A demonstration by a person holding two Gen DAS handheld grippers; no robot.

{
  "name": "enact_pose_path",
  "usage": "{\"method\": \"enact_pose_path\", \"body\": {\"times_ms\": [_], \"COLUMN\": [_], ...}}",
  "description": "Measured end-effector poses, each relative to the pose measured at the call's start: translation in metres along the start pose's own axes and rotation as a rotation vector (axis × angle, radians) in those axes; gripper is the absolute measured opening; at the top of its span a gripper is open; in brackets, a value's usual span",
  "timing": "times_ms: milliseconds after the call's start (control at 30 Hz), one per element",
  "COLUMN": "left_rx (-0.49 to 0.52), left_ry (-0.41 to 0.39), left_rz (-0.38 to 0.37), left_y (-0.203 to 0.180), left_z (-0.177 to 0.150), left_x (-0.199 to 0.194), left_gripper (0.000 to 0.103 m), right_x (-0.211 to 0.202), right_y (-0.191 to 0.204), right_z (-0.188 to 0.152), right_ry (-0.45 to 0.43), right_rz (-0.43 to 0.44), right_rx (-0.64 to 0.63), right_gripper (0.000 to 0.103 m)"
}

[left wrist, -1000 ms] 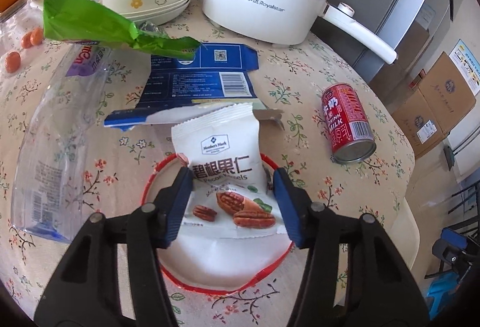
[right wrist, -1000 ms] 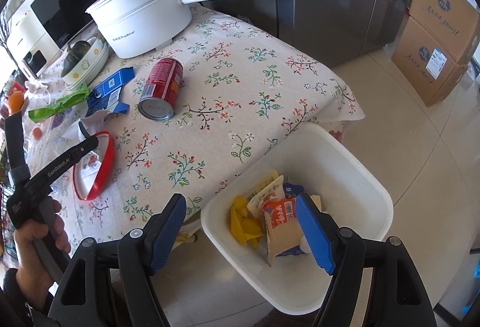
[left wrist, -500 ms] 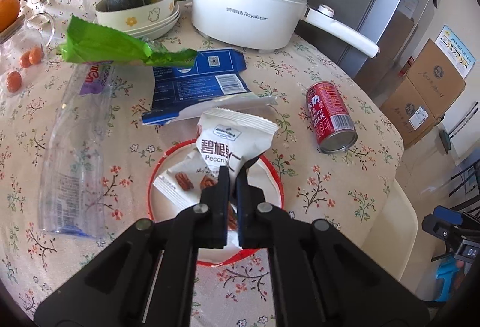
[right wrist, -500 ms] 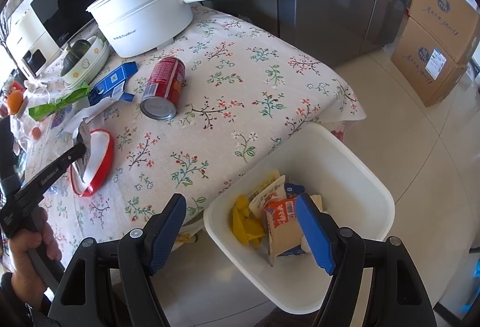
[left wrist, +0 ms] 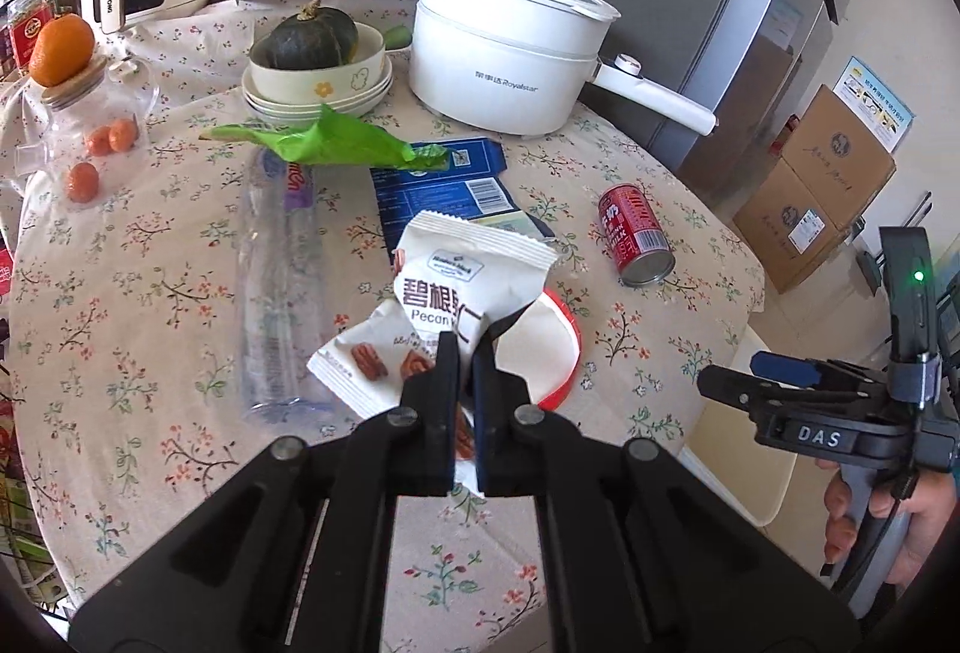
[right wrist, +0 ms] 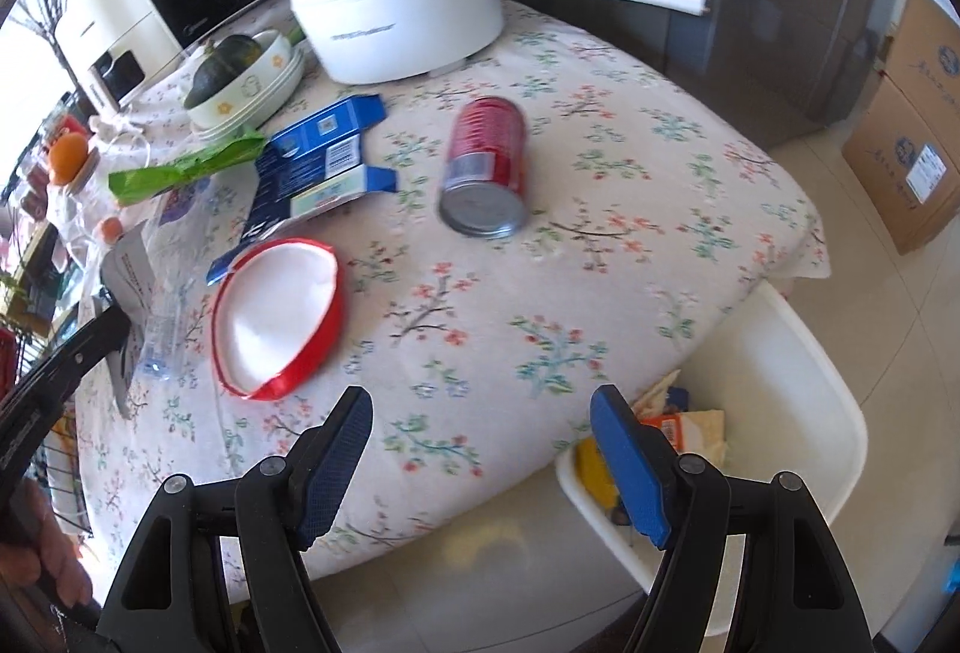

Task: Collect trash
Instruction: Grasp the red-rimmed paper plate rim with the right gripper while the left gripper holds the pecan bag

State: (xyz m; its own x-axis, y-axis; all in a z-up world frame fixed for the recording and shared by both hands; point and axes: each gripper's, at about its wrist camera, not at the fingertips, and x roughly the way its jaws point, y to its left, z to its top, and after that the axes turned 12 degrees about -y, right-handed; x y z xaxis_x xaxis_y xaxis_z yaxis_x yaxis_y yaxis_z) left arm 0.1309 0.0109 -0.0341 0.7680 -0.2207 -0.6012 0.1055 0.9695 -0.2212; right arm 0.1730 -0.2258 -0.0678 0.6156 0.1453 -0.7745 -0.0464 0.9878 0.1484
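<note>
Left gripper [left wrist: 463,353] clamped on the lower edge of a white pecan snack packet [left wrist: 447,287], packet crumpled and lifted off the floral tablecloth [left wrist: 150,293], hanging above and just beside the red-rimmed white lid [left wrist: 543,347]. Right gripper [right wrist: 480,425] with blue pads spread wide apart and holding nothing, hovering over the near table edge, partly above the white trash bin [right wrist: 798,401] on the floor beside the table (wrappers in yellow and orange already inside). Seen from the right wrist, red-rimmed lid [right wrist: 282,317] lying on the cloth, the packet [right wrist: 129,269] at the far left edge, pinched by the other tool. Other litter on the table: a red drink can [left wrist: 636,236] on its side, well apart from the lid; a flattened blue carton [left wrist: 444,185] behind the packet; a green wrapper [left wrist: 324,146] overlapping the carton's far corner; a clear plastic bottle [left wrist: 282,287] lying flat to the left of the packet. At the back, a white electric pot [left wrist: 510,65] with a long handle, a stack of bowls [left wrist: 318,83] carrying a dark green squash [left wrist: 312,38], and an orange [left wrist: 63,50] perched on a glass jar. Right-hand tool and the fingers gripping it visible at the right edge of the left wrist view.
</note>
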Motion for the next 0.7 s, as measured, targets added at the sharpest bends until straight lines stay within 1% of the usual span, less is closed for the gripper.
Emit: {"method": "enact_pose_path", "body": {"times_ms": [167,300,600,700], "left_rx": [-0.014,-0.028,-0.05,-0.056], "left_ry": [0.014,0.028,0.045,0.049], "left_rz": [0.01,0.021,0.037,0.038], "left_y": [0.021,0.038,0.061,0.065], "left_z": [-0.005,-0.01,-0.016,-0.017], "left_x": [-0.011,-0.017,-0.024,-0.025], "left_gripper": [0.005,0.005,0.005,0.005], "right_x": [0.019,0.035,0.059,0.064], "right_y": [0.033,0.052,0.07,0.076], "right_z": [0.001,0.001,0.004,0.004], "right_ry": [0.016,0.025,0.028,0.028], "right_rz": [0.021,0.028,0.009,0.002], "right_rx": [-0.013,-0.012,0.02,0.013], "right_gripper": [0.077,0.077,0.076,0.073]}}
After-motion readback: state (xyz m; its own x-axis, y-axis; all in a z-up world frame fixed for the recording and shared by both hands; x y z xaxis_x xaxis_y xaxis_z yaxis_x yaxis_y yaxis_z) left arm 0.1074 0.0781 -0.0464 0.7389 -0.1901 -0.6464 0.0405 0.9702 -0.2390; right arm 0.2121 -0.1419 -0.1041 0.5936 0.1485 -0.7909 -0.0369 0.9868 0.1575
